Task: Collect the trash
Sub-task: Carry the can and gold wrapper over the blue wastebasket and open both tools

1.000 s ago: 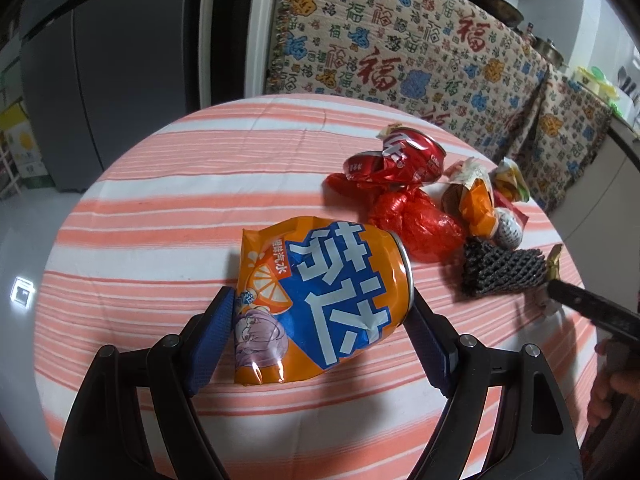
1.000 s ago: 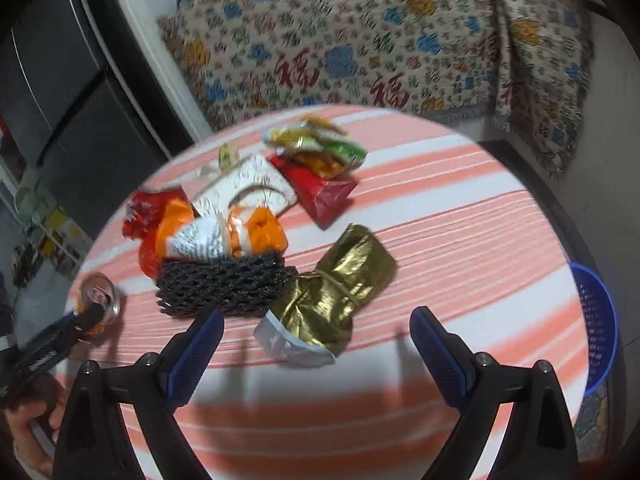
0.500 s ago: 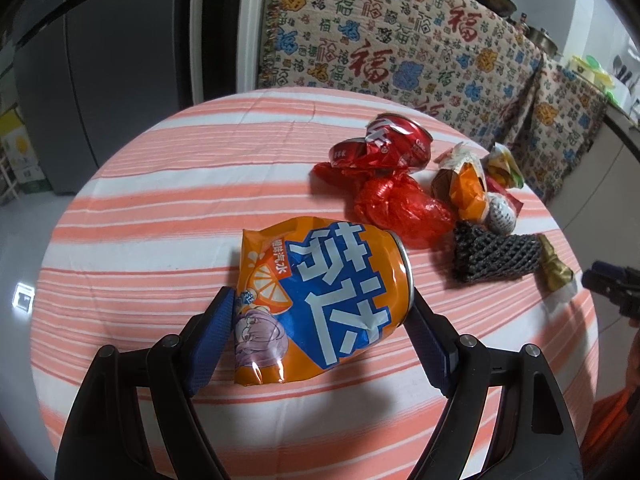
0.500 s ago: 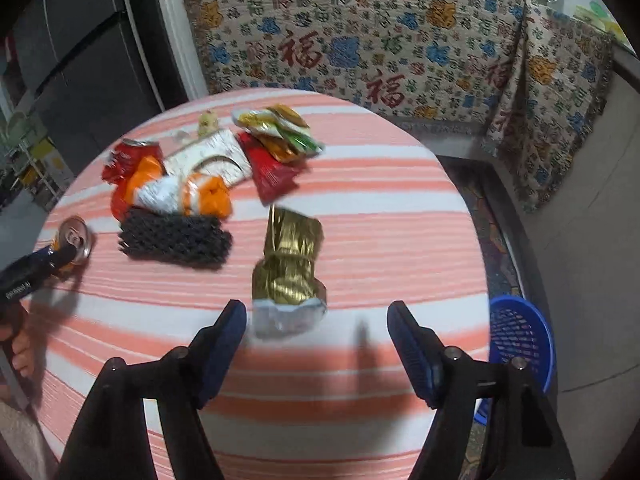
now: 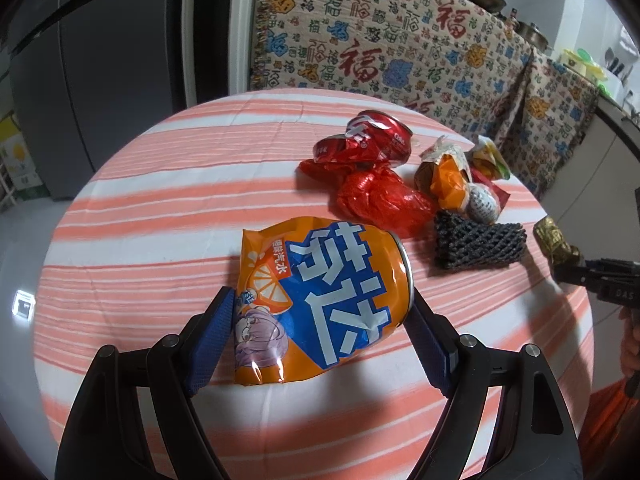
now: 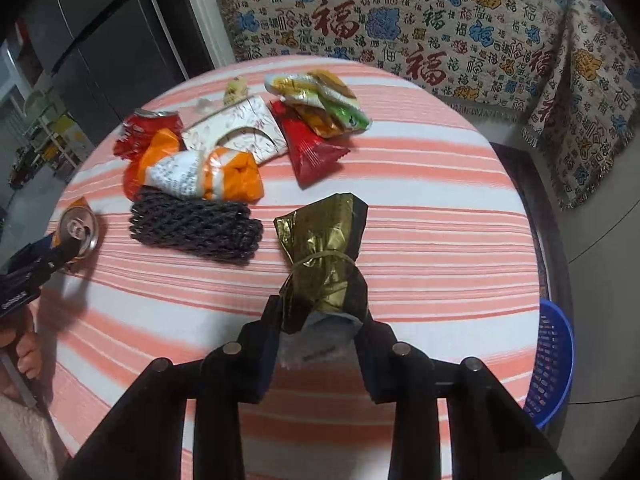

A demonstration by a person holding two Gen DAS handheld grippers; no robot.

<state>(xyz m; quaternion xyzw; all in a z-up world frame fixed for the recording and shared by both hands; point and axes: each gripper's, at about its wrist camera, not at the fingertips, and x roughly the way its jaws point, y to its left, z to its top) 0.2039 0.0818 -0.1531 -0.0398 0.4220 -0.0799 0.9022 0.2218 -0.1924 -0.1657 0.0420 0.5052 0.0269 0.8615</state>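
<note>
The left hand-held gripper is clamped on a crushed orange soda can, its blue pads pressing the can's two ends; the can is tilted, its rim toward 2 o'clock, over the striped counter. Beyond it, toward 1 o'clock in the left wrist view, lie a crumpled red foil wrapper and, just behind and touching it, a crushed red can. At 2 o'clock sits a black foam net, with an orange-and-white wrapper just behind it.

The right hand-held gripper has its jaws closing on the lower end of a gold foil bag; the fingers touch the bag on both sides, and the bag's top points toward 12 o'clock. In the right wrist view the black foam net lies just beside the bag at 10 o'clock. Farther out, at 11 o'clock, is a white patterned box, and at 12 o'clock a dark red snack packet with a green-and-yellow wrapper lying over its far end. A blue basket stands on the floor past the counter's edge at 3 o'clock. A patterned cloth hangs behind the counter.
</note>
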